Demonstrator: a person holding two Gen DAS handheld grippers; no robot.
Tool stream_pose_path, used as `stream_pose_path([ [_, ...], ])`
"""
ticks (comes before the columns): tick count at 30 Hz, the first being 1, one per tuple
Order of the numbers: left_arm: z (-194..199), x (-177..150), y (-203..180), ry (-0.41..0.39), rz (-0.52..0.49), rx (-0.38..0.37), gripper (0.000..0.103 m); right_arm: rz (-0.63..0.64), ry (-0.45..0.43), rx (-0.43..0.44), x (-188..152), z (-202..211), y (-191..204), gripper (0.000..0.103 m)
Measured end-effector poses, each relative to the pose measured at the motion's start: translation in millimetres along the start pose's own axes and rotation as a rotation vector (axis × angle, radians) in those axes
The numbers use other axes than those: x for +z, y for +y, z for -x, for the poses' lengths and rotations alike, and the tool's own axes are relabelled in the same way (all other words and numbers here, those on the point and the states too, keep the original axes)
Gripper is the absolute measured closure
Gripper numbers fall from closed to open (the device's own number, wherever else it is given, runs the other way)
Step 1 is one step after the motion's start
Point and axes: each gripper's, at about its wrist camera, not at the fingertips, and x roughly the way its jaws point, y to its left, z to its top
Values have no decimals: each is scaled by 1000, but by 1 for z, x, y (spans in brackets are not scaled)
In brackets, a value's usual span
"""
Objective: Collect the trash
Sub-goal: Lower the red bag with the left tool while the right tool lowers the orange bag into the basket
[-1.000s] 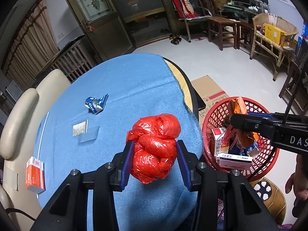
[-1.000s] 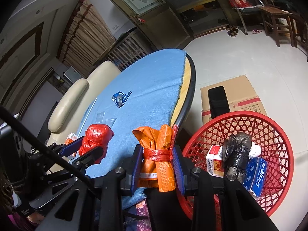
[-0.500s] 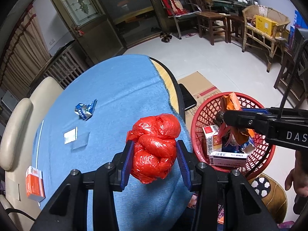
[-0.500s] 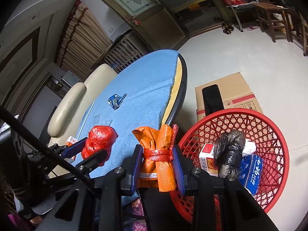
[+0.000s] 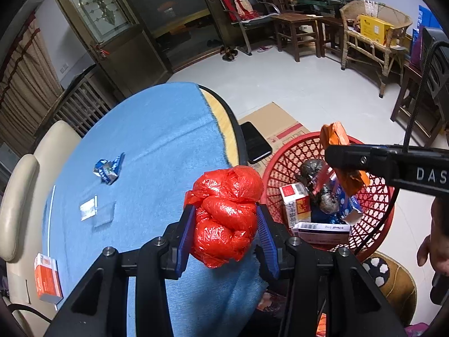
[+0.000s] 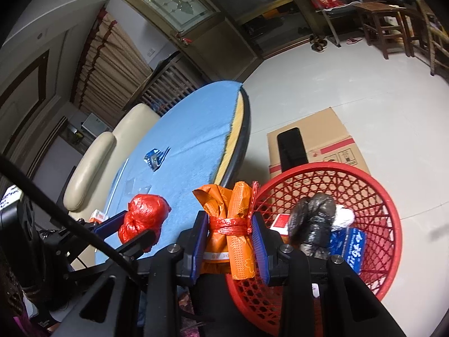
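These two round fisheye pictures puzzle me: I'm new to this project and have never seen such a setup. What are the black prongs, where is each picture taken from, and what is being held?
No robot here: a person holds a two-finger gripper in each hand, each with a camera looking along its fingers. The left wrist view shows the left gripper shut on a knotted red plastic bag above the blue tablecloth. The right wrist view shows the right gripper shut on an orange wrapper bundle tied with red string, at the near rim of the red basket on the floor. The basket already holds a black bag and small boxes. A crumpled blue wrapper lies on the table, and an orange box at its edge.
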Motion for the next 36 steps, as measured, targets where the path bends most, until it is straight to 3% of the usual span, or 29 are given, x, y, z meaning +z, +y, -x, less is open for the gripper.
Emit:
stream_pose_path([
  [36,-18,0,-35,56,-48,-194,57,-151,23,-91,-2,-5,-54,69],
])
